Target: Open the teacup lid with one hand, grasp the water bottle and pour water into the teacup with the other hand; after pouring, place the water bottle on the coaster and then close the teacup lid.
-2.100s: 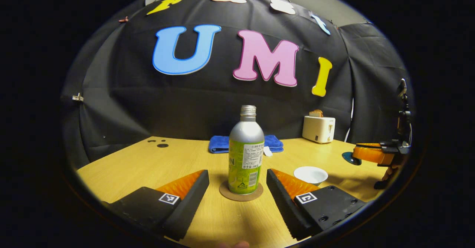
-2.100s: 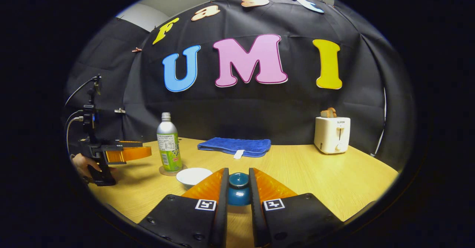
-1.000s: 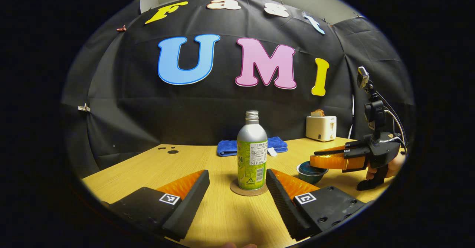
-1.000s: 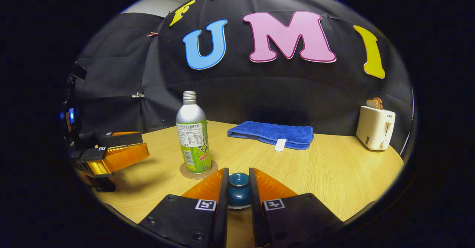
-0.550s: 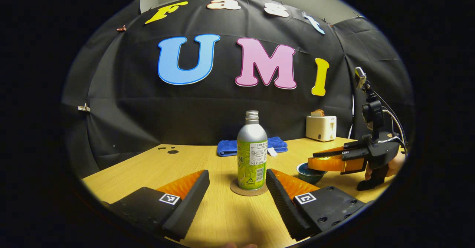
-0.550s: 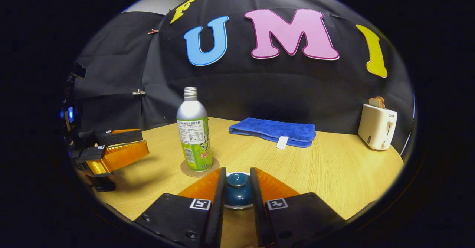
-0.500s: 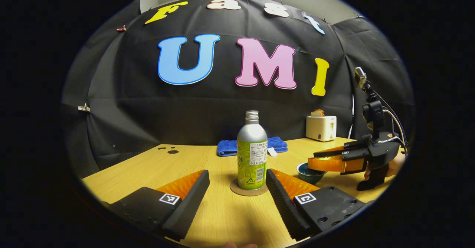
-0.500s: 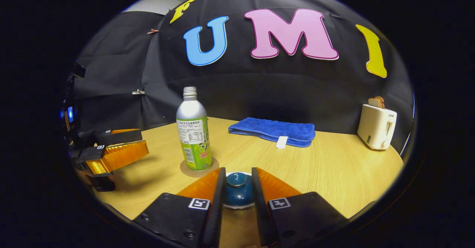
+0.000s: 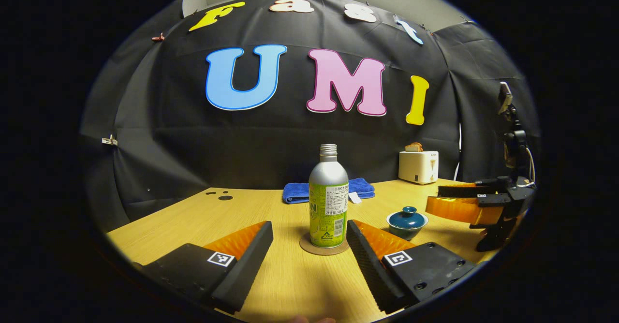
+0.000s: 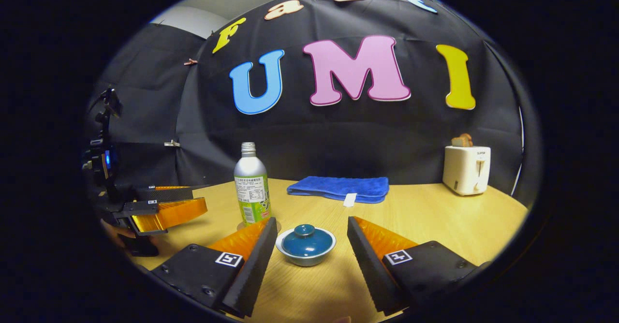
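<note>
The right hand-held gripper (image 10: 309, 245) is held spread, its fingers either side of the lidded teacup (image 10: 306, 245) without touching it. The left hand-held gripper (image 9: 309, 245) is likewise spread, facing the bottle (image 9: 329, 197), which stands on the coaster (image 9: 324, 245) on the worktop (image 9: 193, 216). The lid (image 10: 308, 240) is seated on the cup, so the closing step is judged done. Only a clear withdrawal is called for next.
</note>
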`<action>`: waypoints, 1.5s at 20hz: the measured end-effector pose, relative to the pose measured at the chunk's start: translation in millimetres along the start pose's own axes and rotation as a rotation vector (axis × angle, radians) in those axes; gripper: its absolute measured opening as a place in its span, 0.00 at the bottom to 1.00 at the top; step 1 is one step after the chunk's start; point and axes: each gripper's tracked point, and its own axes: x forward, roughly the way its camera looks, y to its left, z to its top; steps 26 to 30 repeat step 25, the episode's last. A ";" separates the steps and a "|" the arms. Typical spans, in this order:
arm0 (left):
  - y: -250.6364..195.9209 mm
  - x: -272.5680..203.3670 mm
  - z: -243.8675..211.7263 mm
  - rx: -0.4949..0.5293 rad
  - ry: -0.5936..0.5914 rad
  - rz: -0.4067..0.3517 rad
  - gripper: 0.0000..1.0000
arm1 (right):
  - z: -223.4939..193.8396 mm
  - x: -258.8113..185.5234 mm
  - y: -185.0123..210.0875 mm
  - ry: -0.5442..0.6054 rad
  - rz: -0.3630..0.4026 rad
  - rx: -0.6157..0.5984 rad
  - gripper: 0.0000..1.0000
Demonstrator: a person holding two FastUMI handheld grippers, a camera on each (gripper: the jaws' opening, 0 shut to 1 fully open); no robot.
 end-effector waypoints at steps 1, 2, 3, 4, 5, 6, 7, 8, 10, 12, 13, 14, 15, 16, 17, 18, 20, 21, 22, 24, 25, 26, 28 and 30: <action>0.5 -0.3 0.6 0.000 0.000 0.000 0.96 | -4.1 -4.6 3.4 0.007 0.005 0.002 0.91; 0.8 -0.3 0.1 0.000 0.000 0.004 0.96 | -2.1 -9.7 5.7 0.004 0.001 0.004 0.91; 2.6 -0.5 0.8 0.000 0.000 0.011 0.96 | -1.6 -13.9 5.1 0.003 -0.009 0.000 0.93; 2.7 -0.4 0.0 0.001 0.000 0.016 0.96 | -2.0 -17.9 5.5 0.004 -0.015 0.003 0.93; 2.7 -0.7 0.1 0.001 0.000 0.017 0.96 | -1.0 -22.0 3.8 0.002 -0.029 0.002 0.94; 2.3 -0.6 -0.6 0.002 0.000 0.017 0.96 | -0.7 -25.7 0.2 0.000 -0.048 0.001 0.94; 3.2 -1.1 -0.5 0.002 0.000 0.021 0.96 | -0.8 -27.5 -3.6 -0.001 -0.071 0.001 0.94; 3.8 -0.6 -0.6 0.002 0.001 0.025 0.96 | -1.1 -27.7 -6.5 -0.001 -0.091 0.000 0.94; 4.0 -0.4 -0.8 0.003 0.000 0.026 0.96 | -0.9 -27.5 -8.9 -0.001 -0.111 0.000 0.94; 4.5 -0.7 -0.8 0.002 0.000 0.031 0.96 | -1.1 -27.6 -8.3 -0.001 -0.113 0.000 0.94; 5.2 -0.8 0.1 0.002 0.000 0.032 0.96 | -1.0 -27.4 -8.0 -0.001 -0.113 -0.001 0.94; 4.7 -1.0 -0.9 0.003 0.001 0.032 0.96 | -1.2 -27.2 -8.3 -0.001 -0.113 0.000 0.94; 5.5 -0.6 -0.3 0.003 0.001 0.034 0.96 | -1.0 -27.2 -8.3 -0.001 -0.113 0.000 0.94; 5.8 -0.5 -0.9 0.003 0.001 0.037 0.96 | -1.1 -27.4 -8.2 -0.001 -0.113 0.000 0.94; 6.3 -0.8 0.0 0.003 0.001 0.038 0.96 | -1.2 -27.5 -8.0 -0.001 -0.113 0.000 0.94; 5.7 -0.7 -0.6 0.003 0.001 0.038 0.96 | -1.0 -27.7 -8.1 -0.002 -0.113 0.000 0.94; 6.1 -1.0 -0.7 0.003 0.001 0.038 0.96 | -1.3 -27.2 -8.0 -0.002 -0.113 0.000 0.94; 6.6 -1.0 -0.4 0.002 0.000 0.038 0.96 | -1.3 -27.1 -7.9 -0.002 -0.113 0.000 0.94; 6.1 -1.2 -0.9 0.002 0.000 0.038 0.96 | -1.7 -26.9 -8.3 -0.002 -0.113 0.000 0.94; 6.1 -0.9 -1.1 0.003 0.000 0.038 0.96 | -1.3 -27.2 -8.1 -0.002 -0.113 0.000 0.94; 6.5 -1.2 -0.4 0.004 0.000 0.038 0.96 | -1.1 -27.3 -8.0 -0.002 -0.113 0.000 0.94; 6.5 -1.2 -0.4 0.004 0.000 0.038 0.96 | -1.1 -27.3 -8.0 -0.002 -0.113 0.000 0.94; 6.5 -1.2 -0.4 0.004 0.000 0.038 0.96 | -1.1 -27.3 -8.0 -0.002 -0.113 0.000 0.94; 6.5 -1.2 -0.4 0.004 0.000 0.038 0.96 | -1.1 -27.3 -8.0 -0.002 -0.113 0.000 0.94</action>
